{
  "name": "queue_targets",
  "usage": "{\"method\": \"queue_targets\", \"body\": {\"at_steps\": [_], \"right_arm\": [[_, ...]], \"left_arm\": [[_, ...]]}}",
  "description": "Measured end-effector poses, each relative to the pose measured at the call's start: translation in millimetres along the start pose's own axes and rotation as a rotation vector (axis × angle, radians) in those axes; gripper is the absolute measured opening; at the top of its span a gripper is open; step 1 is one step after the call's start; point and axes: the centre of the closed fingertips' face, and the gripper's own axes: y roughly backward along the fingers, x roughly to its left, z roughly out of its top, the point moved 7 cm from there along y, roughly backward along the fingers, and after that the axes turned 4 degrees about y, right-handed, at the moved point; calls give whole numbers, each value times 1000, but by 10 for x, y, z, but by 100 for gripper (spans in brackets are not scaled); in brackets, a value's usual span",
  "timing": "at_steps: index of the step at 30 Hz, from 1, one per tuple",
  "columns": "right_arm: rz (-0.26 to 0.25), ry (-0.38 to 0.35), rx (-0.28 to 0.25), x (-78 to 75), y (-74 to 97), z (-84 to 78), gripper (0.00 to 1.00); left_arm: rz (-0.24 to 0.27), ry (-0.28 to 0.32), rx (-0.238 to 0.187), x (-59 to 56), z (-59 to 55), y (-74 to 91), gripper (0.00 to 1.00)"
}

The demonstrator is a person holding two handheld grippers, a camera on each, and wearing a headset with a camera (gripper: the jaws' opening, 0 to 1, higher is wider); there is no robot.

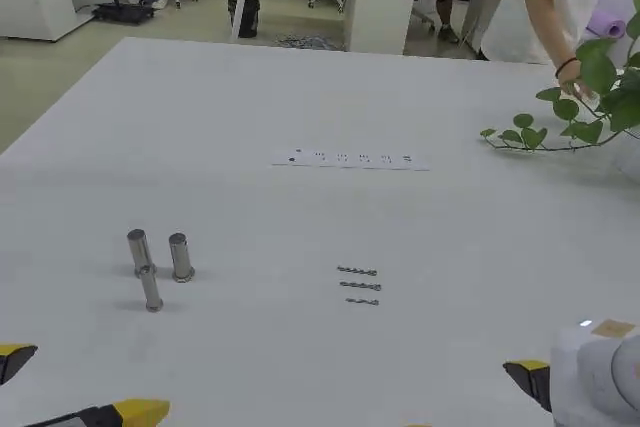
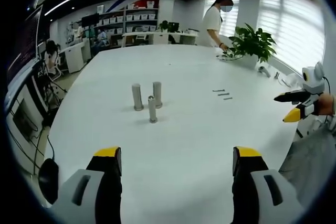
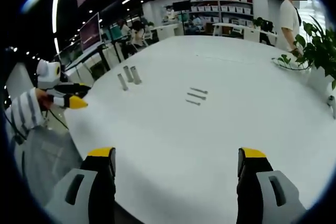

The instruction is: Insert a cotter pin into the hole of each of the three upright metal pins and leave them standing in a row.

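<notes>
Standing clustered on the white bench (image 1: pixel 420 217) in the head view were three upright grey metal pins (image 1: pixel 180 255), three small cotter pins (image 1: pixel 360 286) lying well apart to their right. Left gripper view: the left gripper (image 2: pixel 176 153) gaped wide, empty. Right gripper view: the right gripper (image 3: pixel 176 153) likewise spread wide, empty.

Table (image 1: pixel 300 97) lies open between metal pins (image 1: pixel 180 255), cotter pins (image 1: pixel 359 286).

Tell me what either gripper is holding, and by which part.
Nothing is held: the left gripper and right gripper are both open and empty.
</notes>
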Motion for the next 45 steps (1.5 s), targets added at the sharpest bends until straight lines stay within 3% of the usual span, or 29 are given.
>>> {"method": "queue_targets", "body": {"at_steps": [23,27,45], "right_arm": [[-5,-17,0,-7,7,-17,98],[-10,-23,3,-12,5,-21,98],[-19,-37,15,-5,21,-45,98]], "left_arm": [[-20,-1,-5,26,114,-144,82],[-31,-30,-21,24,177,-210,72],[-84,-51,-74,90,473,-527,65]]}}
